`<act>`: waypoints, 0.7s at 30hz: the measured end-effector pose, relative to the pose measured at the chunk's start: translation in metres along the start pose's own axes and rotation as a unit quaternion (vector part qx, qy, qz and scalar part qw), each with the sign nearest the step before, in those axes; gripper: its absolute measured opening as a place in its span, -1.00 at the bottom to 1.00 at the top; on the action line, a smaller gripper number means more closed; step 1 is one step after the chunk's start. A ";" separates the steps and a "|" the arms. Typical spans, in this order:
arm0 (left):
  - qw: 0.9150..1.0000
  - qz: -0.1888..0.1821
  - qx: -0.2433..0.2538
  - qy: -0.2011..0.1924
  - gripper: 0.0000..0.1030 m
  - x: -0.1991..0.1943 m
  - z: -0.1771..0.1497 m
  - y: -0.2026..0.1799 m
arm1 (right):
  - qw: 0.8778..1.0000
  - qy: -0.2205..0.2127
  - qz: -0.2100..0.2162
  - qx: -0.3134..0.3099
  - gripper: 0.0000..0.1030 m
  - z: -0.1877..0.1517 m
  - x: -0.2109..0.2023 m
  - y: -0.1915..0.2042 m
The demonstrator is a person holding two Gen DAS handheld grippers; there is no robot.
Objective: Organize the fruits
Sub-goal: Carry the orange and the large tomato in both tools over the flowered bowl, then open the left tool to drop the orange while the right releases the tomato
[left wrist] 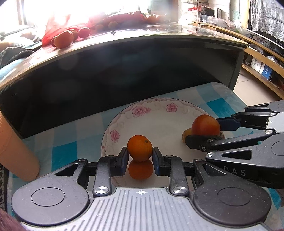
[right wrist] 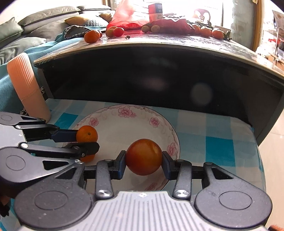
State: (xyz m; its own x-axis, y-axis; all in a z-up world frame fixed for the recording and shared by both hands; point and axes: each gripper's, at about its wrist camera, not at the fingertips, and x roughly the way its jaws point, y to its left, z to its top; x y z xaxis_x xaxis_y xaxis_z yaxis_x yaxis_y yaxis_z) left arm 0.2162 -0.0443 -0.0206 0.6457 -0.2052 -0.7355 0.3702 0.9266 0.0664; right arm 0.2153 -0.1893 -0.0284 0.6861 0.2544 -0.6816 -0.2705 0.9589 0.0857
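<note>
A white plate with pink flowers (left wrist: 142, 113) (right wrist: 134, 122) lies on a blue checked cloth on a low shelf. My left gripper (left wrist: 140, 154) (right wrist: 88, 140) is shut on a small orange mandarin (left wrist: 139, 147) (right wrist: 87, 133), held just above the plate's near left side; its reflection shows below. My right gripper (right wrist: 144, 162) (left wrist: 204, 131) is shut on a red-orange tomato-like fruit (right wrist: 143, 156) (left wrist: 205, 124), held over the plate's right side. Several more fruits (left wrist: 63, 39) (right wrist: 92, 36) lie on the tabletop above.
A dark glass-topped table (left wrist: 142, 39) (right wrist: 159, 44) overhangs the shelf. A red plastic bag (left wrist: 58, 28) (right wrist: 124, 16) lies among the fruits on it. A peach ribbed cylinder (left wrist: 16, 142) (right wrist: 26, 85) stands at the left. A sofa (right wrist: 35, 21) and wooden shelving (left wrist: 262, 53) lie beyond.
</note>
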 end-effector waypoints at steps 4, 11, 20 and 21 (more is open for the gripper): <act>1.000 0.002 -0.004 0.002 -0.31 0.003 0.001 0.001 | 1.000 -0.006 -0.002 -0.008 0.09 0.001 0.001 0.001; 1.000 0.006 -0.010 0.005 -0.26 0.006 0.001 0.003 | 1.000 -0.014 -0.001 -0.018 0.09 0.002 0.003 0.004; 1.000 0.011 -0.010 0.003 -0.21 0.006 0.000 0.004 | 1.000 -0.014 0.001 -0.020 0.09 0.002 0.002 0.005; 1.000 0.011 -0.010 0.003 -0.20 0.005 0.000 0.004 | 1.000 -0.014 0.002 -0.020 0.09 0.002 0.002 0.005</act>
State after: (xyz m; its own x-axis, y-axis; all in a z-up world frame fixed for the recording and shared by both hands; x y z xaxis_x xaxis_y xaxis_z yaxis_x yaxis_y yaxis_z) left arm 0.2214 -0.0413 -0.0240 0.6498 -0.1820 -0.7380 0.3421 0.9370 0.0702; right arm 0.2170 -0.1837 -0.0278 0.7033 0.2616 -0.6611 -0.2988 0.9525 0.0589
